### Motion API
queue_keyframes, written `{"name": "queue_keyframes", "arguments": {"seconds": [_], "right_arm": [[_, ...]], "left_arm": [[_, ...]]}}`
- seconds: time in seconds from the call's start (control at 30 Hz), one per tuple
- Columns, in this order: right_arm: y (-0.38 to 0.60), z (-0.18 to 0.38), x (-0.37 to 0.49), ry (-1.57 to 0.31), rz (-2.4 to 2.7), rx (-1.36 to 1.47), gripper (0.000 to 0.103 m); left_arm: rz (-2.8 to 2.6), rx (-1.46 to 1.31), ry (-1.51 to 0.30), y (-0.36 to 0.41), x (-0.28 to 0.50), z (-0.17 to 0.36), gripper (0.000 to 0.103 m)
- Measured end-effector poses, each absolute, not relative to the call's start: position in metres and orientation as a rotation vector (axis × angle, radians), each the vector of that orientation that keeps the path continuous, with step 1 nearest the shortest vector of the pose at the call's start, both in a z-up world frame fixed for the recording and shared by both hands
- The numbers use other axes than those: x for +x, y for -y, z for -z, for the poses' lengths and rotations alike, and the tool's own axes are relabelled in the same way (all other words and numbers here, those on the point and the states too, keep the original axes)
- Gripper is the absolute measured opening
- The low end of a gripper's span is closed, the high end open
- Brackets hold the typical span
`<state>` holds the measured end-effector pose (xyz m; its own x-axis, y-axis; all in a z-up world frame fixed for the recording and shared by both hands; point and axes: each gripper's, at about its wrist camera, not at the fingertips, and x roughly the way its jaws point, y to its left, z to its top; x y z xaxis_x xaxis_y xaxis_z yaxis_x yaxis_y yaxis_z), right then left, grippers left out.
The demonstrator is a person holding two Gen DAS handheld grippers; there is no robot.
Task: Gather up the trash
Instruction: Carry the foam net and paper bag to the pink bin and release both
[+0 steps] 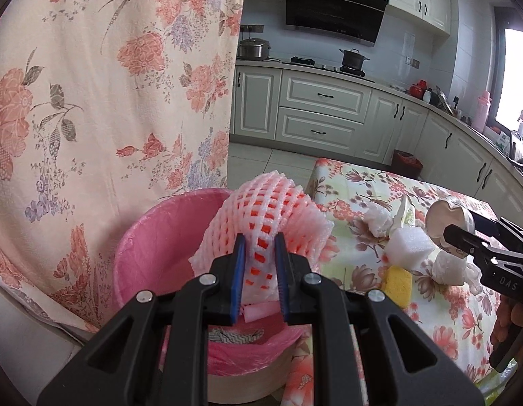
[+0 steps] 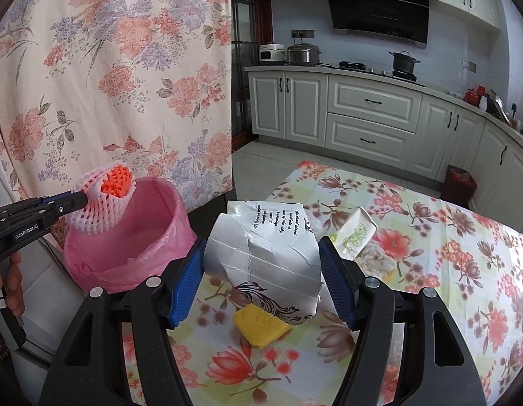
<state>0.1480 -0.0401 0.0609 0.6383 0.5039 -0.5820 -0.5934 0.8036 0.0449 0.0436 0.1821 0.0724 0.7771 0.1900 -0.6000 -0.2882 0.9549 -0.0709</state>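
My left gripper (image 1: 259,242) is shut on a pink foam fruit net (image 1: 265,213), which it holds above the pink-lined trash bin (image 1: 153,237). In the right wrist view that same left gripper (image 2: 84,199) comes in from the left with the net (image 2: 102,209) over the bin (image 2: 143,247). My right gripper (image 2: 261,247) is shut on a crumpled white paper cup (image 2: 261,250) with black writing, held above the table near the bin. In the left wrist view the right gripper (image 1: 462,231) carries the cup (image 1: 440,215) at the far right.
A floral tablecloth (image 2: 447,253) covers the table. On it lie a yellow sponge (image 2: 261,328), a white foam block (image 1: 408,247), crumpled tissue (image 1: 376,218) and a folded wrapper (image 2: 356,233). A floral curtain (image 1: 109,84) hangs behind the bin. A small red bin (image 2: 459,182) stands by the cabinets.
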Motion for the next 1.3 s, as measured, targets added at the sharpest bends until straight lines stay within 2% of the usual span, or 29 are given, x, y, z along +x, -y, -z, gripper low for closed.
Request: {"name": "queue_keyframes", "arguments": {"seconds": [0.77, 1.23, 1.3], "right_arm": [[-0.099, -0.077, 0.143, -0.603, -0.825, -0.253, 0.065], [-0.14, -0.073, 0.156, -0.608, -0.859, -0.288, 0.068], [-0.143, -0.074, 0.157, -0.597, -0.855, -0.298, 0.078]], "left_arm": [[-0.375, -0.217, -0.608, -0.245, 0.02, -0.069, 0.017], [-0.403, -0.233, -0.596, -0.261, 0.024, -0.073, 0.018], [-0.403, -0.234, -0.595, -0.262, 0.026, -0.073, 0.018]]}}
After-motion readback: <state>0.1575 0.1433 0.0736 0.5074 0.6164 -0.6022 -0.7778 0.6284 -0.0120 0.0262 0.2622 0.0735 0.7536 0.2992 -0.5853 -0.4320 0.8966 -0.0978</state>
